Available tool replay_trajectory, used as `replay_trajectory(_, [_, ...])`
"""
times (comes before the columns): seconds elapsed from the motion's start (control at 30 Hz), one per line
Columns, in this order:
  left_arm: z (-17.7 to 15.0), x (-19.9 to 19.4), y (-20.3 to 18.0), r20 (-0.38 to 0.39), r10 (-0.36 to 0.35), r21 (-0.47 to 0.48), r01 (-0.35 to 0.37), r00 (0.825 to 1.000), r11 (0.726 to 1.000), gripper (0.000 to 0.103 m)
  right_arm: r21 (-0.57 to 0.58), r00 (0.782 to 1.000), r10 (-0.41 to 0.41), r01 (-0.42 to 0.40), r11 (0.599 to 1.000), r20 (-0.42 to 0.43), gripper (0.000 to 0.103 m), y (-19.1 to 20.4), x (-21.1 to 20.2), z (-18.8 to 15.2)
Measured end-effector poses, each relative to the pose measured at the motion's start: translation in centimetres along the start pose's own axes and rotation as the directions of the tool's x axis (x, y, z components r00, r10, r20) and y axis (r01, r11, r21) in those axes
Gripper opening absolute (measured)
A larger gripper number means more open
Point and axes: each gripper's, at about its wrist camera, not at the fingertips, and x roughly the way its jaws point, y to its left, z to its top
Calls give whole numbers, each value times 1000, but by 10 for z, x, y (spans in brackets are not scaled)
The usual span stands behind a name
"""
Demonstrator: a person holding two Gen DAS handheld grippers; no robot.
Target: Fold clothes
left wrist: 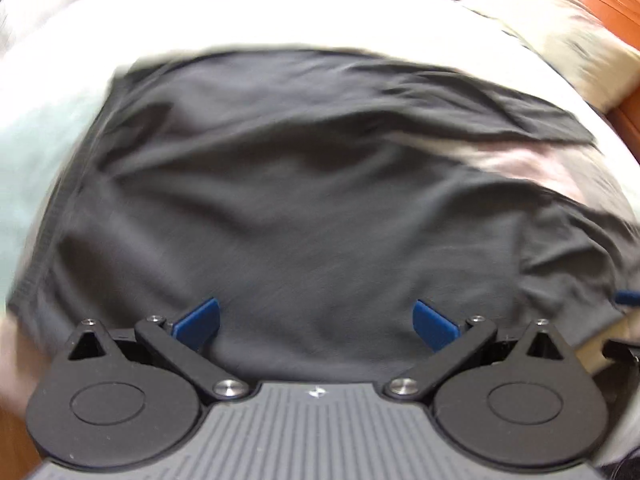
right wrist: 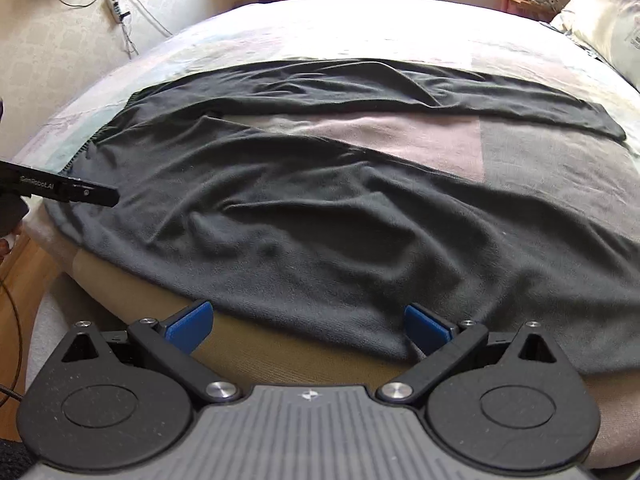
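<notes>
A pair of dark grey trousers (right wrist: 280,200) lies spread on the bed, waistband at the left and two legs running to the right with a gap between them. My right gripper (right wrist: 308,326) is open over the near leg's lower edge at the bed's front side, blue pads wide apart, nothing between them. My left gripper (left wrist: 316,322) is also open, hovering over the waist end of the trousers (left wrist: 280,200); this view is blurred by motion. The left gripper (right wrist: 76,192) shows from the side at the left edge of the right wrist view, by the waistband.
The bed cover (right wrist: 400,136) has pale pink, grey and light green patches. A pillow (right wrist: 608,20) lies at the far right, also seen in the left wrist view as a pillow (left wrist: 560,32). A wall with cables (right wrist: 116,12) stands at the left. Wooden floor (right wrist: 20,276) shows below left.
</notes>
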Motion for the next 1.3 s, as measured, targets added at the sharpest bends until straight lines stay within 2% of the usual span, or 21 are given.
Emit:
replay_trajectory(0.17, [-7, -19, 24, 37, -60, -76, 62, 998, 995, 102, 12, 1000, -10, 10, 1000, 8, 103, -6, 2, -4])
replay_trajectory(0.23, [-1, -23, 37, 62, -16, -101, 22, 998, 995, 102, -6, 1000, -28, 28, 1000, 6, 103, -3, 4, -4])
replay_trajectory(0.3, [6, -22, 54, 75, 14, -168, -1, 997, 986, 102, -35, 999, -53, 53, 998, 9, 103, 2, 5, -6])
replay_trajectory(0.33, [6, -20, 63, 77, 9, -200, 7, 997, 980, 102, -53, 998, -64, 64, 997, 12, 103, 5, 6, -8])
replay_trajectory(0.43, [-3, -20, 69, 80, 7, -210, 10, 997, 978, 102, -104, 996, -87, 89, 991, 19, 103, 10, 7, -13])
replay_trajectory(0.6, [-21, -29, 77, 89, 2, -255, 21, 996, 967, 102, -106, 995, -92, 94, 990, 28, 103, 10, 7, -14])
replay_trajectory(0.77, [-20, -41, 64, 75, 52, -210, -36, 996, 977, 102, -106, 994, -100, 103, 989, 33, 103, 13, 7, -15])
replay_trajectory(0.9, [-10, -46, 45, 121, -4, -162, 24, 993, 987, 102, -100, 994, -102, 105, 989, 35, 103, 13, 7, -15])
replay_trajectory(1.03, [-1, -34, 27, 95, -25, -115, 36, 995, 993, 102, -96, 995, -97, 100, 990, 38, 103, 12, 6, -16])
replay_trajectory(1.2, [-18, -21, 28, 30, -8, -141, 12, 1000, 990, 102, -74, 996, -81, 84, 994, 45, 103, 8, 5, -16])
replay_trajectory(1.3, [-29, -27, 30, 40, -5, -134, 11, 999, 991, 102, -78, 995, -82, 86, 993, 49, 103, 9, 5, -16])
